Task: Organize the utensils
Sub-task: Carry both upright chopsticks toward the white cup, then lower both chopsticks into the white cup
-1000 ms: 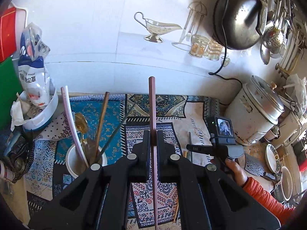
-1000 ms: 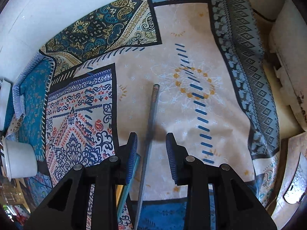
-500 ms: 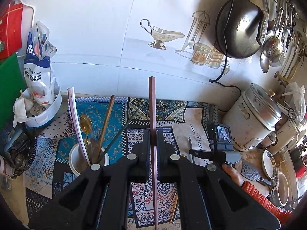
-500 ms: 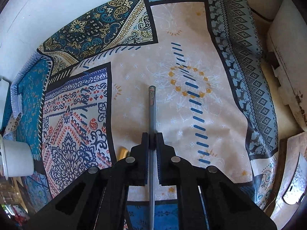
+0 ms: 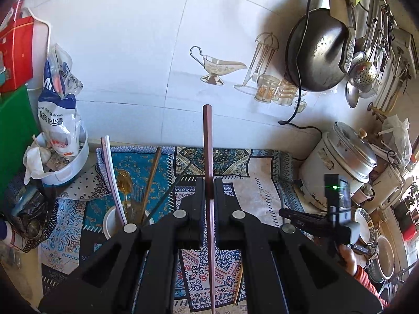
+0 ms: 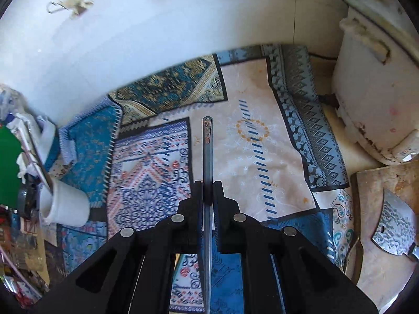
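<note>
Lifted off the cloth (image 6: 262,157), our right tool (image 6: 208,191) grips a grey utensil (image 6: 207,157); left tool (image 5: 208,191) clamps a brown chopstick (image 5: 208,144); either could snag the crowded far-left cup (image 5: 111,222).

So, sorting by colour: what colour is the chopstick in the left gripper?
Reddish-brown chopstick, clamped in the left gripper; clearest in the left wrist view.

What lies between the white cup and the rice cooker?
Right wrist view: only patterned cloth between cup and cooker, crossed by the held grey chopstick.

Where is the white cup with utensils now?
In the left wrist view, the white cup stands lower left on the patterned cloth, just left of the left claw.
</note>
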